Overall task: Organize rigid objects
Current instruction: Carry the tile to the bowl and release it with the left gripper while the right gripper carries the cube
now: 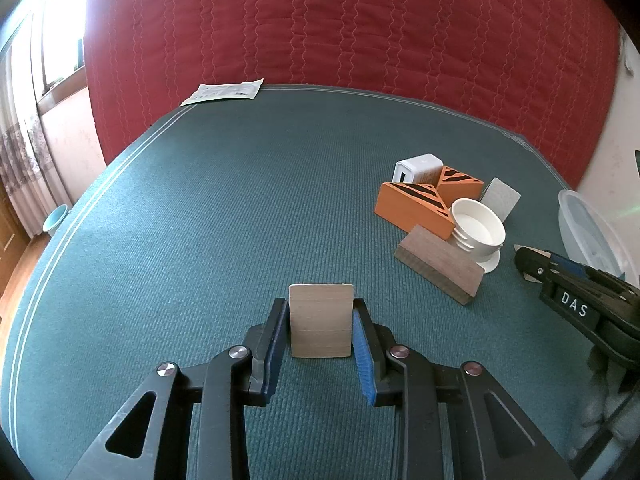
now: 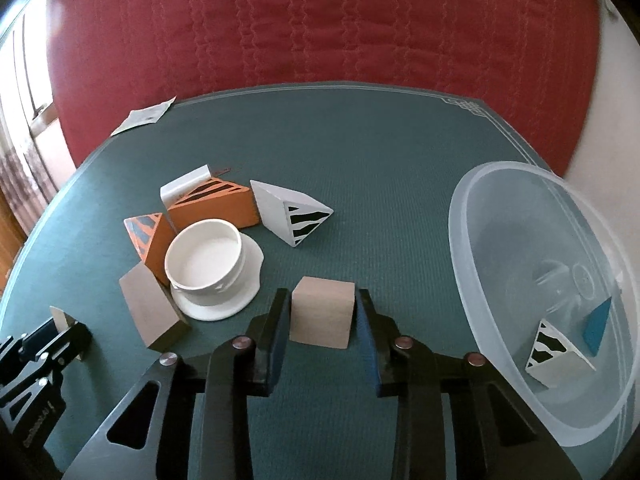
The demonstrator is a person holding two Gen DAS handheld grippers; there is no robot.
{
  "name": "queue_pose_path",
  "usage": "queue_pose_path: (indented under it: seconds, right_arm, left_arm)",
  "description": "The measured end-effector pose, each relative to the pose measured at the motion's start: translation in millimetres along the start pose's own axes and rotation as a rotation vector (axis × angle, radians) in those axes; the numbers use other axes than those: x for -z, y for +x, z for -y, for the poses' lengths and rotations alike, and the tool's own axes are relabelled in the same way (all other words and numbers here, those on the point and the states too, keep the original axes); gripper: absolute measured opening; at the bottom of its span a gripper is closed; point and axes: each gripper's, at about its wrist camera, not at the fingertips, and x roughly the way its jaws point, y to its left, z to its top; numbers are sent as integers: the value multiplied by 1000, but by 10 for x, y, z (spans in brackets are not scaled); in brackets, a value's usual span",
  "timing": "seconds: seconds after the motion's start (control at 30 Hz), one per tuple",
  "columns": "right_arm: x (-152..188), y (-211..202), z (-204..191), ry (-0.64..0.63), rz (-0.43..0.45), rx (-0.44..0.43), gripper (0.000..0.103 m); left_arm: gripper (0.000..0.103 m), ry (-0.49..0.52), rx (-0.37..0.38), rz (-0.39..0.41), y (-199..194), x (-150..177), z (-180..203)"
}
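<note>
On the table [image 1: 200,208], green cloth, backed by a red quilted cover [image 1: 360,20]:
Left hand-held gripper [image 1: 320,322]: jaws narrow, blue pads pressed on both sides of a pale wooden block [image 1: 321,320] that stands upright on the cloth.
Right hand-held gripper [image 2: 323,316]: jaws drawn in against a light wooden cube [image 2: 323,312], one pad at each side face; the cube sits on the cloth.
Ahead and left of the right hand-held gripper: a white round plastic cup [image 2: 206,264] on its white saucer-like base, touching two orange wedge blocks with black stripes [image 2: 216,208].
Behind the orange wedges: a white box-shaped block [image 2: 184,188], partly hidden.
Left of the right hand-held gripper: a brown wooden slab [image 2: 150,312] lying tilted beside the cup.
Straight ahead of the right hand-held gripper: a white wedge with black zebra stripes [image 2: 292,212], apart from the cup.
Right of the right hand-held gripper: a clear plastic bowl [image 2: 480,216], holding a second zebra-striped wedge [image 2: 554,356] and a blue block [image 2: 598,326].
Far left corner: a white printed packet [image 1: 224,91] at the table edge.
</note>
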Motion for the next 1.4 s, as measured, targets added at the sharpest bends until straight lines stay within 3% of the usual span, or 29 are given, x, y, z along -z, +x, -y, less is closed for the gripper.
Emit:
queue_pose_path:
  seconds: [0.33,0.67,1.4]
  right_arm:
    - [183,-195,109,40,4,-64,33]
    - [363,-531,153,71,35,-128,33]
    - [532,-967,590,163,91,-92,33]
  left_arm:
    - [33,0,23,4,-4,7,-6]
    - [33,-39,108,19,-29,-21,-86]
    - [33,11,56,42,-83,16,41]
